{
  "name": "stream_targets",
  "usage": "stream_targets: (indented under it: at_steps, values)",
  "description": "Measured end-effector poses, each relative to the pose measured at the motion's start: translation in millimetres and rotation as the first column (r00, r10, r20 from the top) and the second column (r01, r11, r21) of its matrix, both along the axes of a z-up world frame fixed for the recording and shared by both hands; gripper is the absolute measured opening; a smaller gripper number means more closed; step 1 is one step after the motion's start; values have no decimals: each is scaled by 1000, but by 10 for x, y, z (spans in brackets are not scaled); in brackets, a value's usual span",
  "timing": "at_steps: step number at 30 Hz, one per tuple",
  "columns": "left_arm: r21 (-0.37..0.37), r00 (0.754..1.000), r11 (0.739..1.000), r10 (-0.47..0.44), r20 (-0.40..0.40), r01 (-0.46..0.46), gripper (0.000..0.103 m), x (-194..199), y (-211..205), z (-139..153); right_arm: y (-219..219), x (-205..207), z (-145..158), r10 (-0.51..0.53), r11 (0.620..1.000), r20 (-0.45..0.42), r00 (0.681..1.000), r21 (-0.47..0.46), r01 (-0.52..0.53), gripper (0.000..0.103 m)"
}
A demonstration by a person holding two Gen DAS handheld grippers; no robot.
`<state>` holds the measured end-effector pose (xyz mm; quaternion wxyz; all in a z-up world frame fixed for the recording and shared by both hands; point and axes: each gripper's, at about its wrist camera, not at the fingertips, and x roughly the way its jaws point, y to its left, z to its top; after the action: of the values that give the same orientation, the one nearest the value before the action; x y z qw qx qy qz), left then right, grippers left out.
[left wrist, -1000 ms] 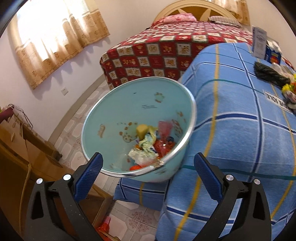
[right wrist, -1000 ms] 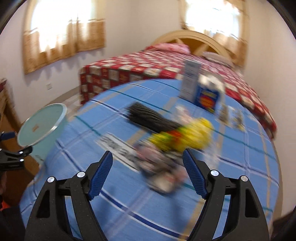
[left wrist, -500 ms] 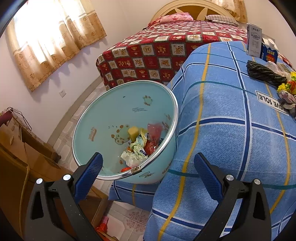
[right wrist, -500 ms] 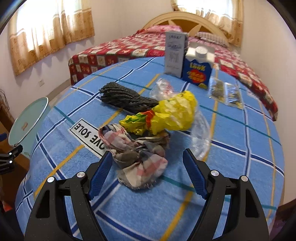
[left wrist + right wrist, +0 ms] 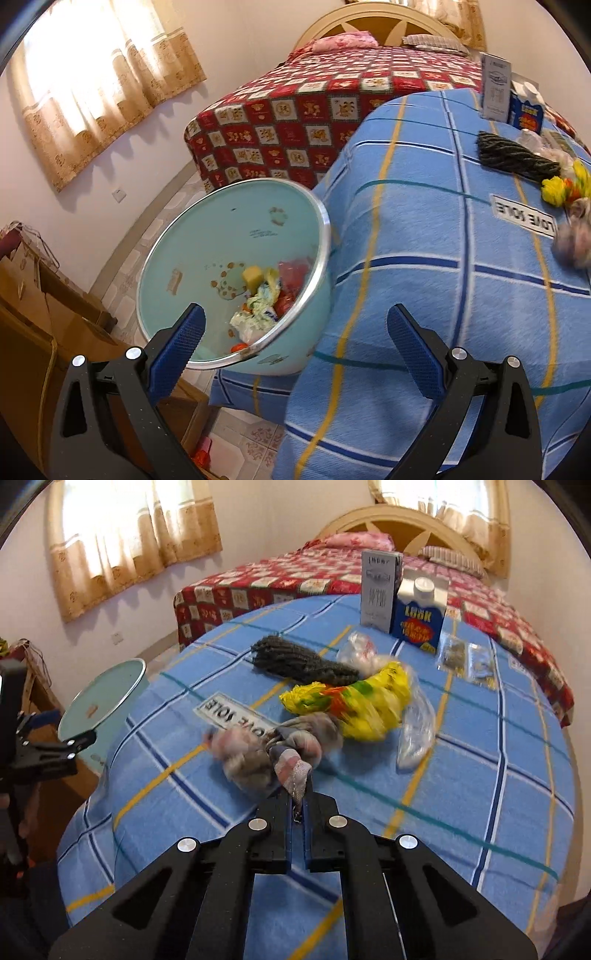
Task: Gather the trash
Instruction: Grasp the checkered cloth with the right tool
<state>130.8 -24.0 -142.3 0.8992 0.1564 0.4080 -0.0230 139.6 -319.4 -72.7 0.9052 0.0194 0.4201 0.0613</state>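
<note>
While the right gripper (image 5: 298,805) pinches a corner of the crumpled grey-pink checked cloth (image 5: 273,753) on the blue plaid tablecloth (image 5: 461,794), it hangs limp.
Soft, light, likely to snag; the left gripper (image 5: 295,332) gapes wide by the pale-blue enamel trash basin (image 5: 207,254).

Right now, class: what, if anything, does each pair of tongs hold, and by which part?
Right tongs: crumpled plaid cloth, pinched by its near corner. Left tongs: open, holding nothing.
</note>
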Motion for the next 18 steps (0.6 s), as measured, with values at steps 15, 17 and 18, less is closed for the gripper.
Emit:
stream_targets:
  at_steps: [15, 17, 18]
  values:
    - [1, 1000, 1000, 19, 5, -19, 97, 43, 36, 10, -4, 234, -88, 29, 999, -48, 998, 26, -28, 54]
    - [-2, 1000, 1000, 15, 12, -15, 97, 38, 20, 34, 28, 222, -89, 50, 998, -47, 998, 37, -48, 35]
    - [-3, 1000, 1000, 13, 15, -13, 97, 35, 13, 43, 44, 205, -73, 53, 998, -39, 998, 25, -52, 26]
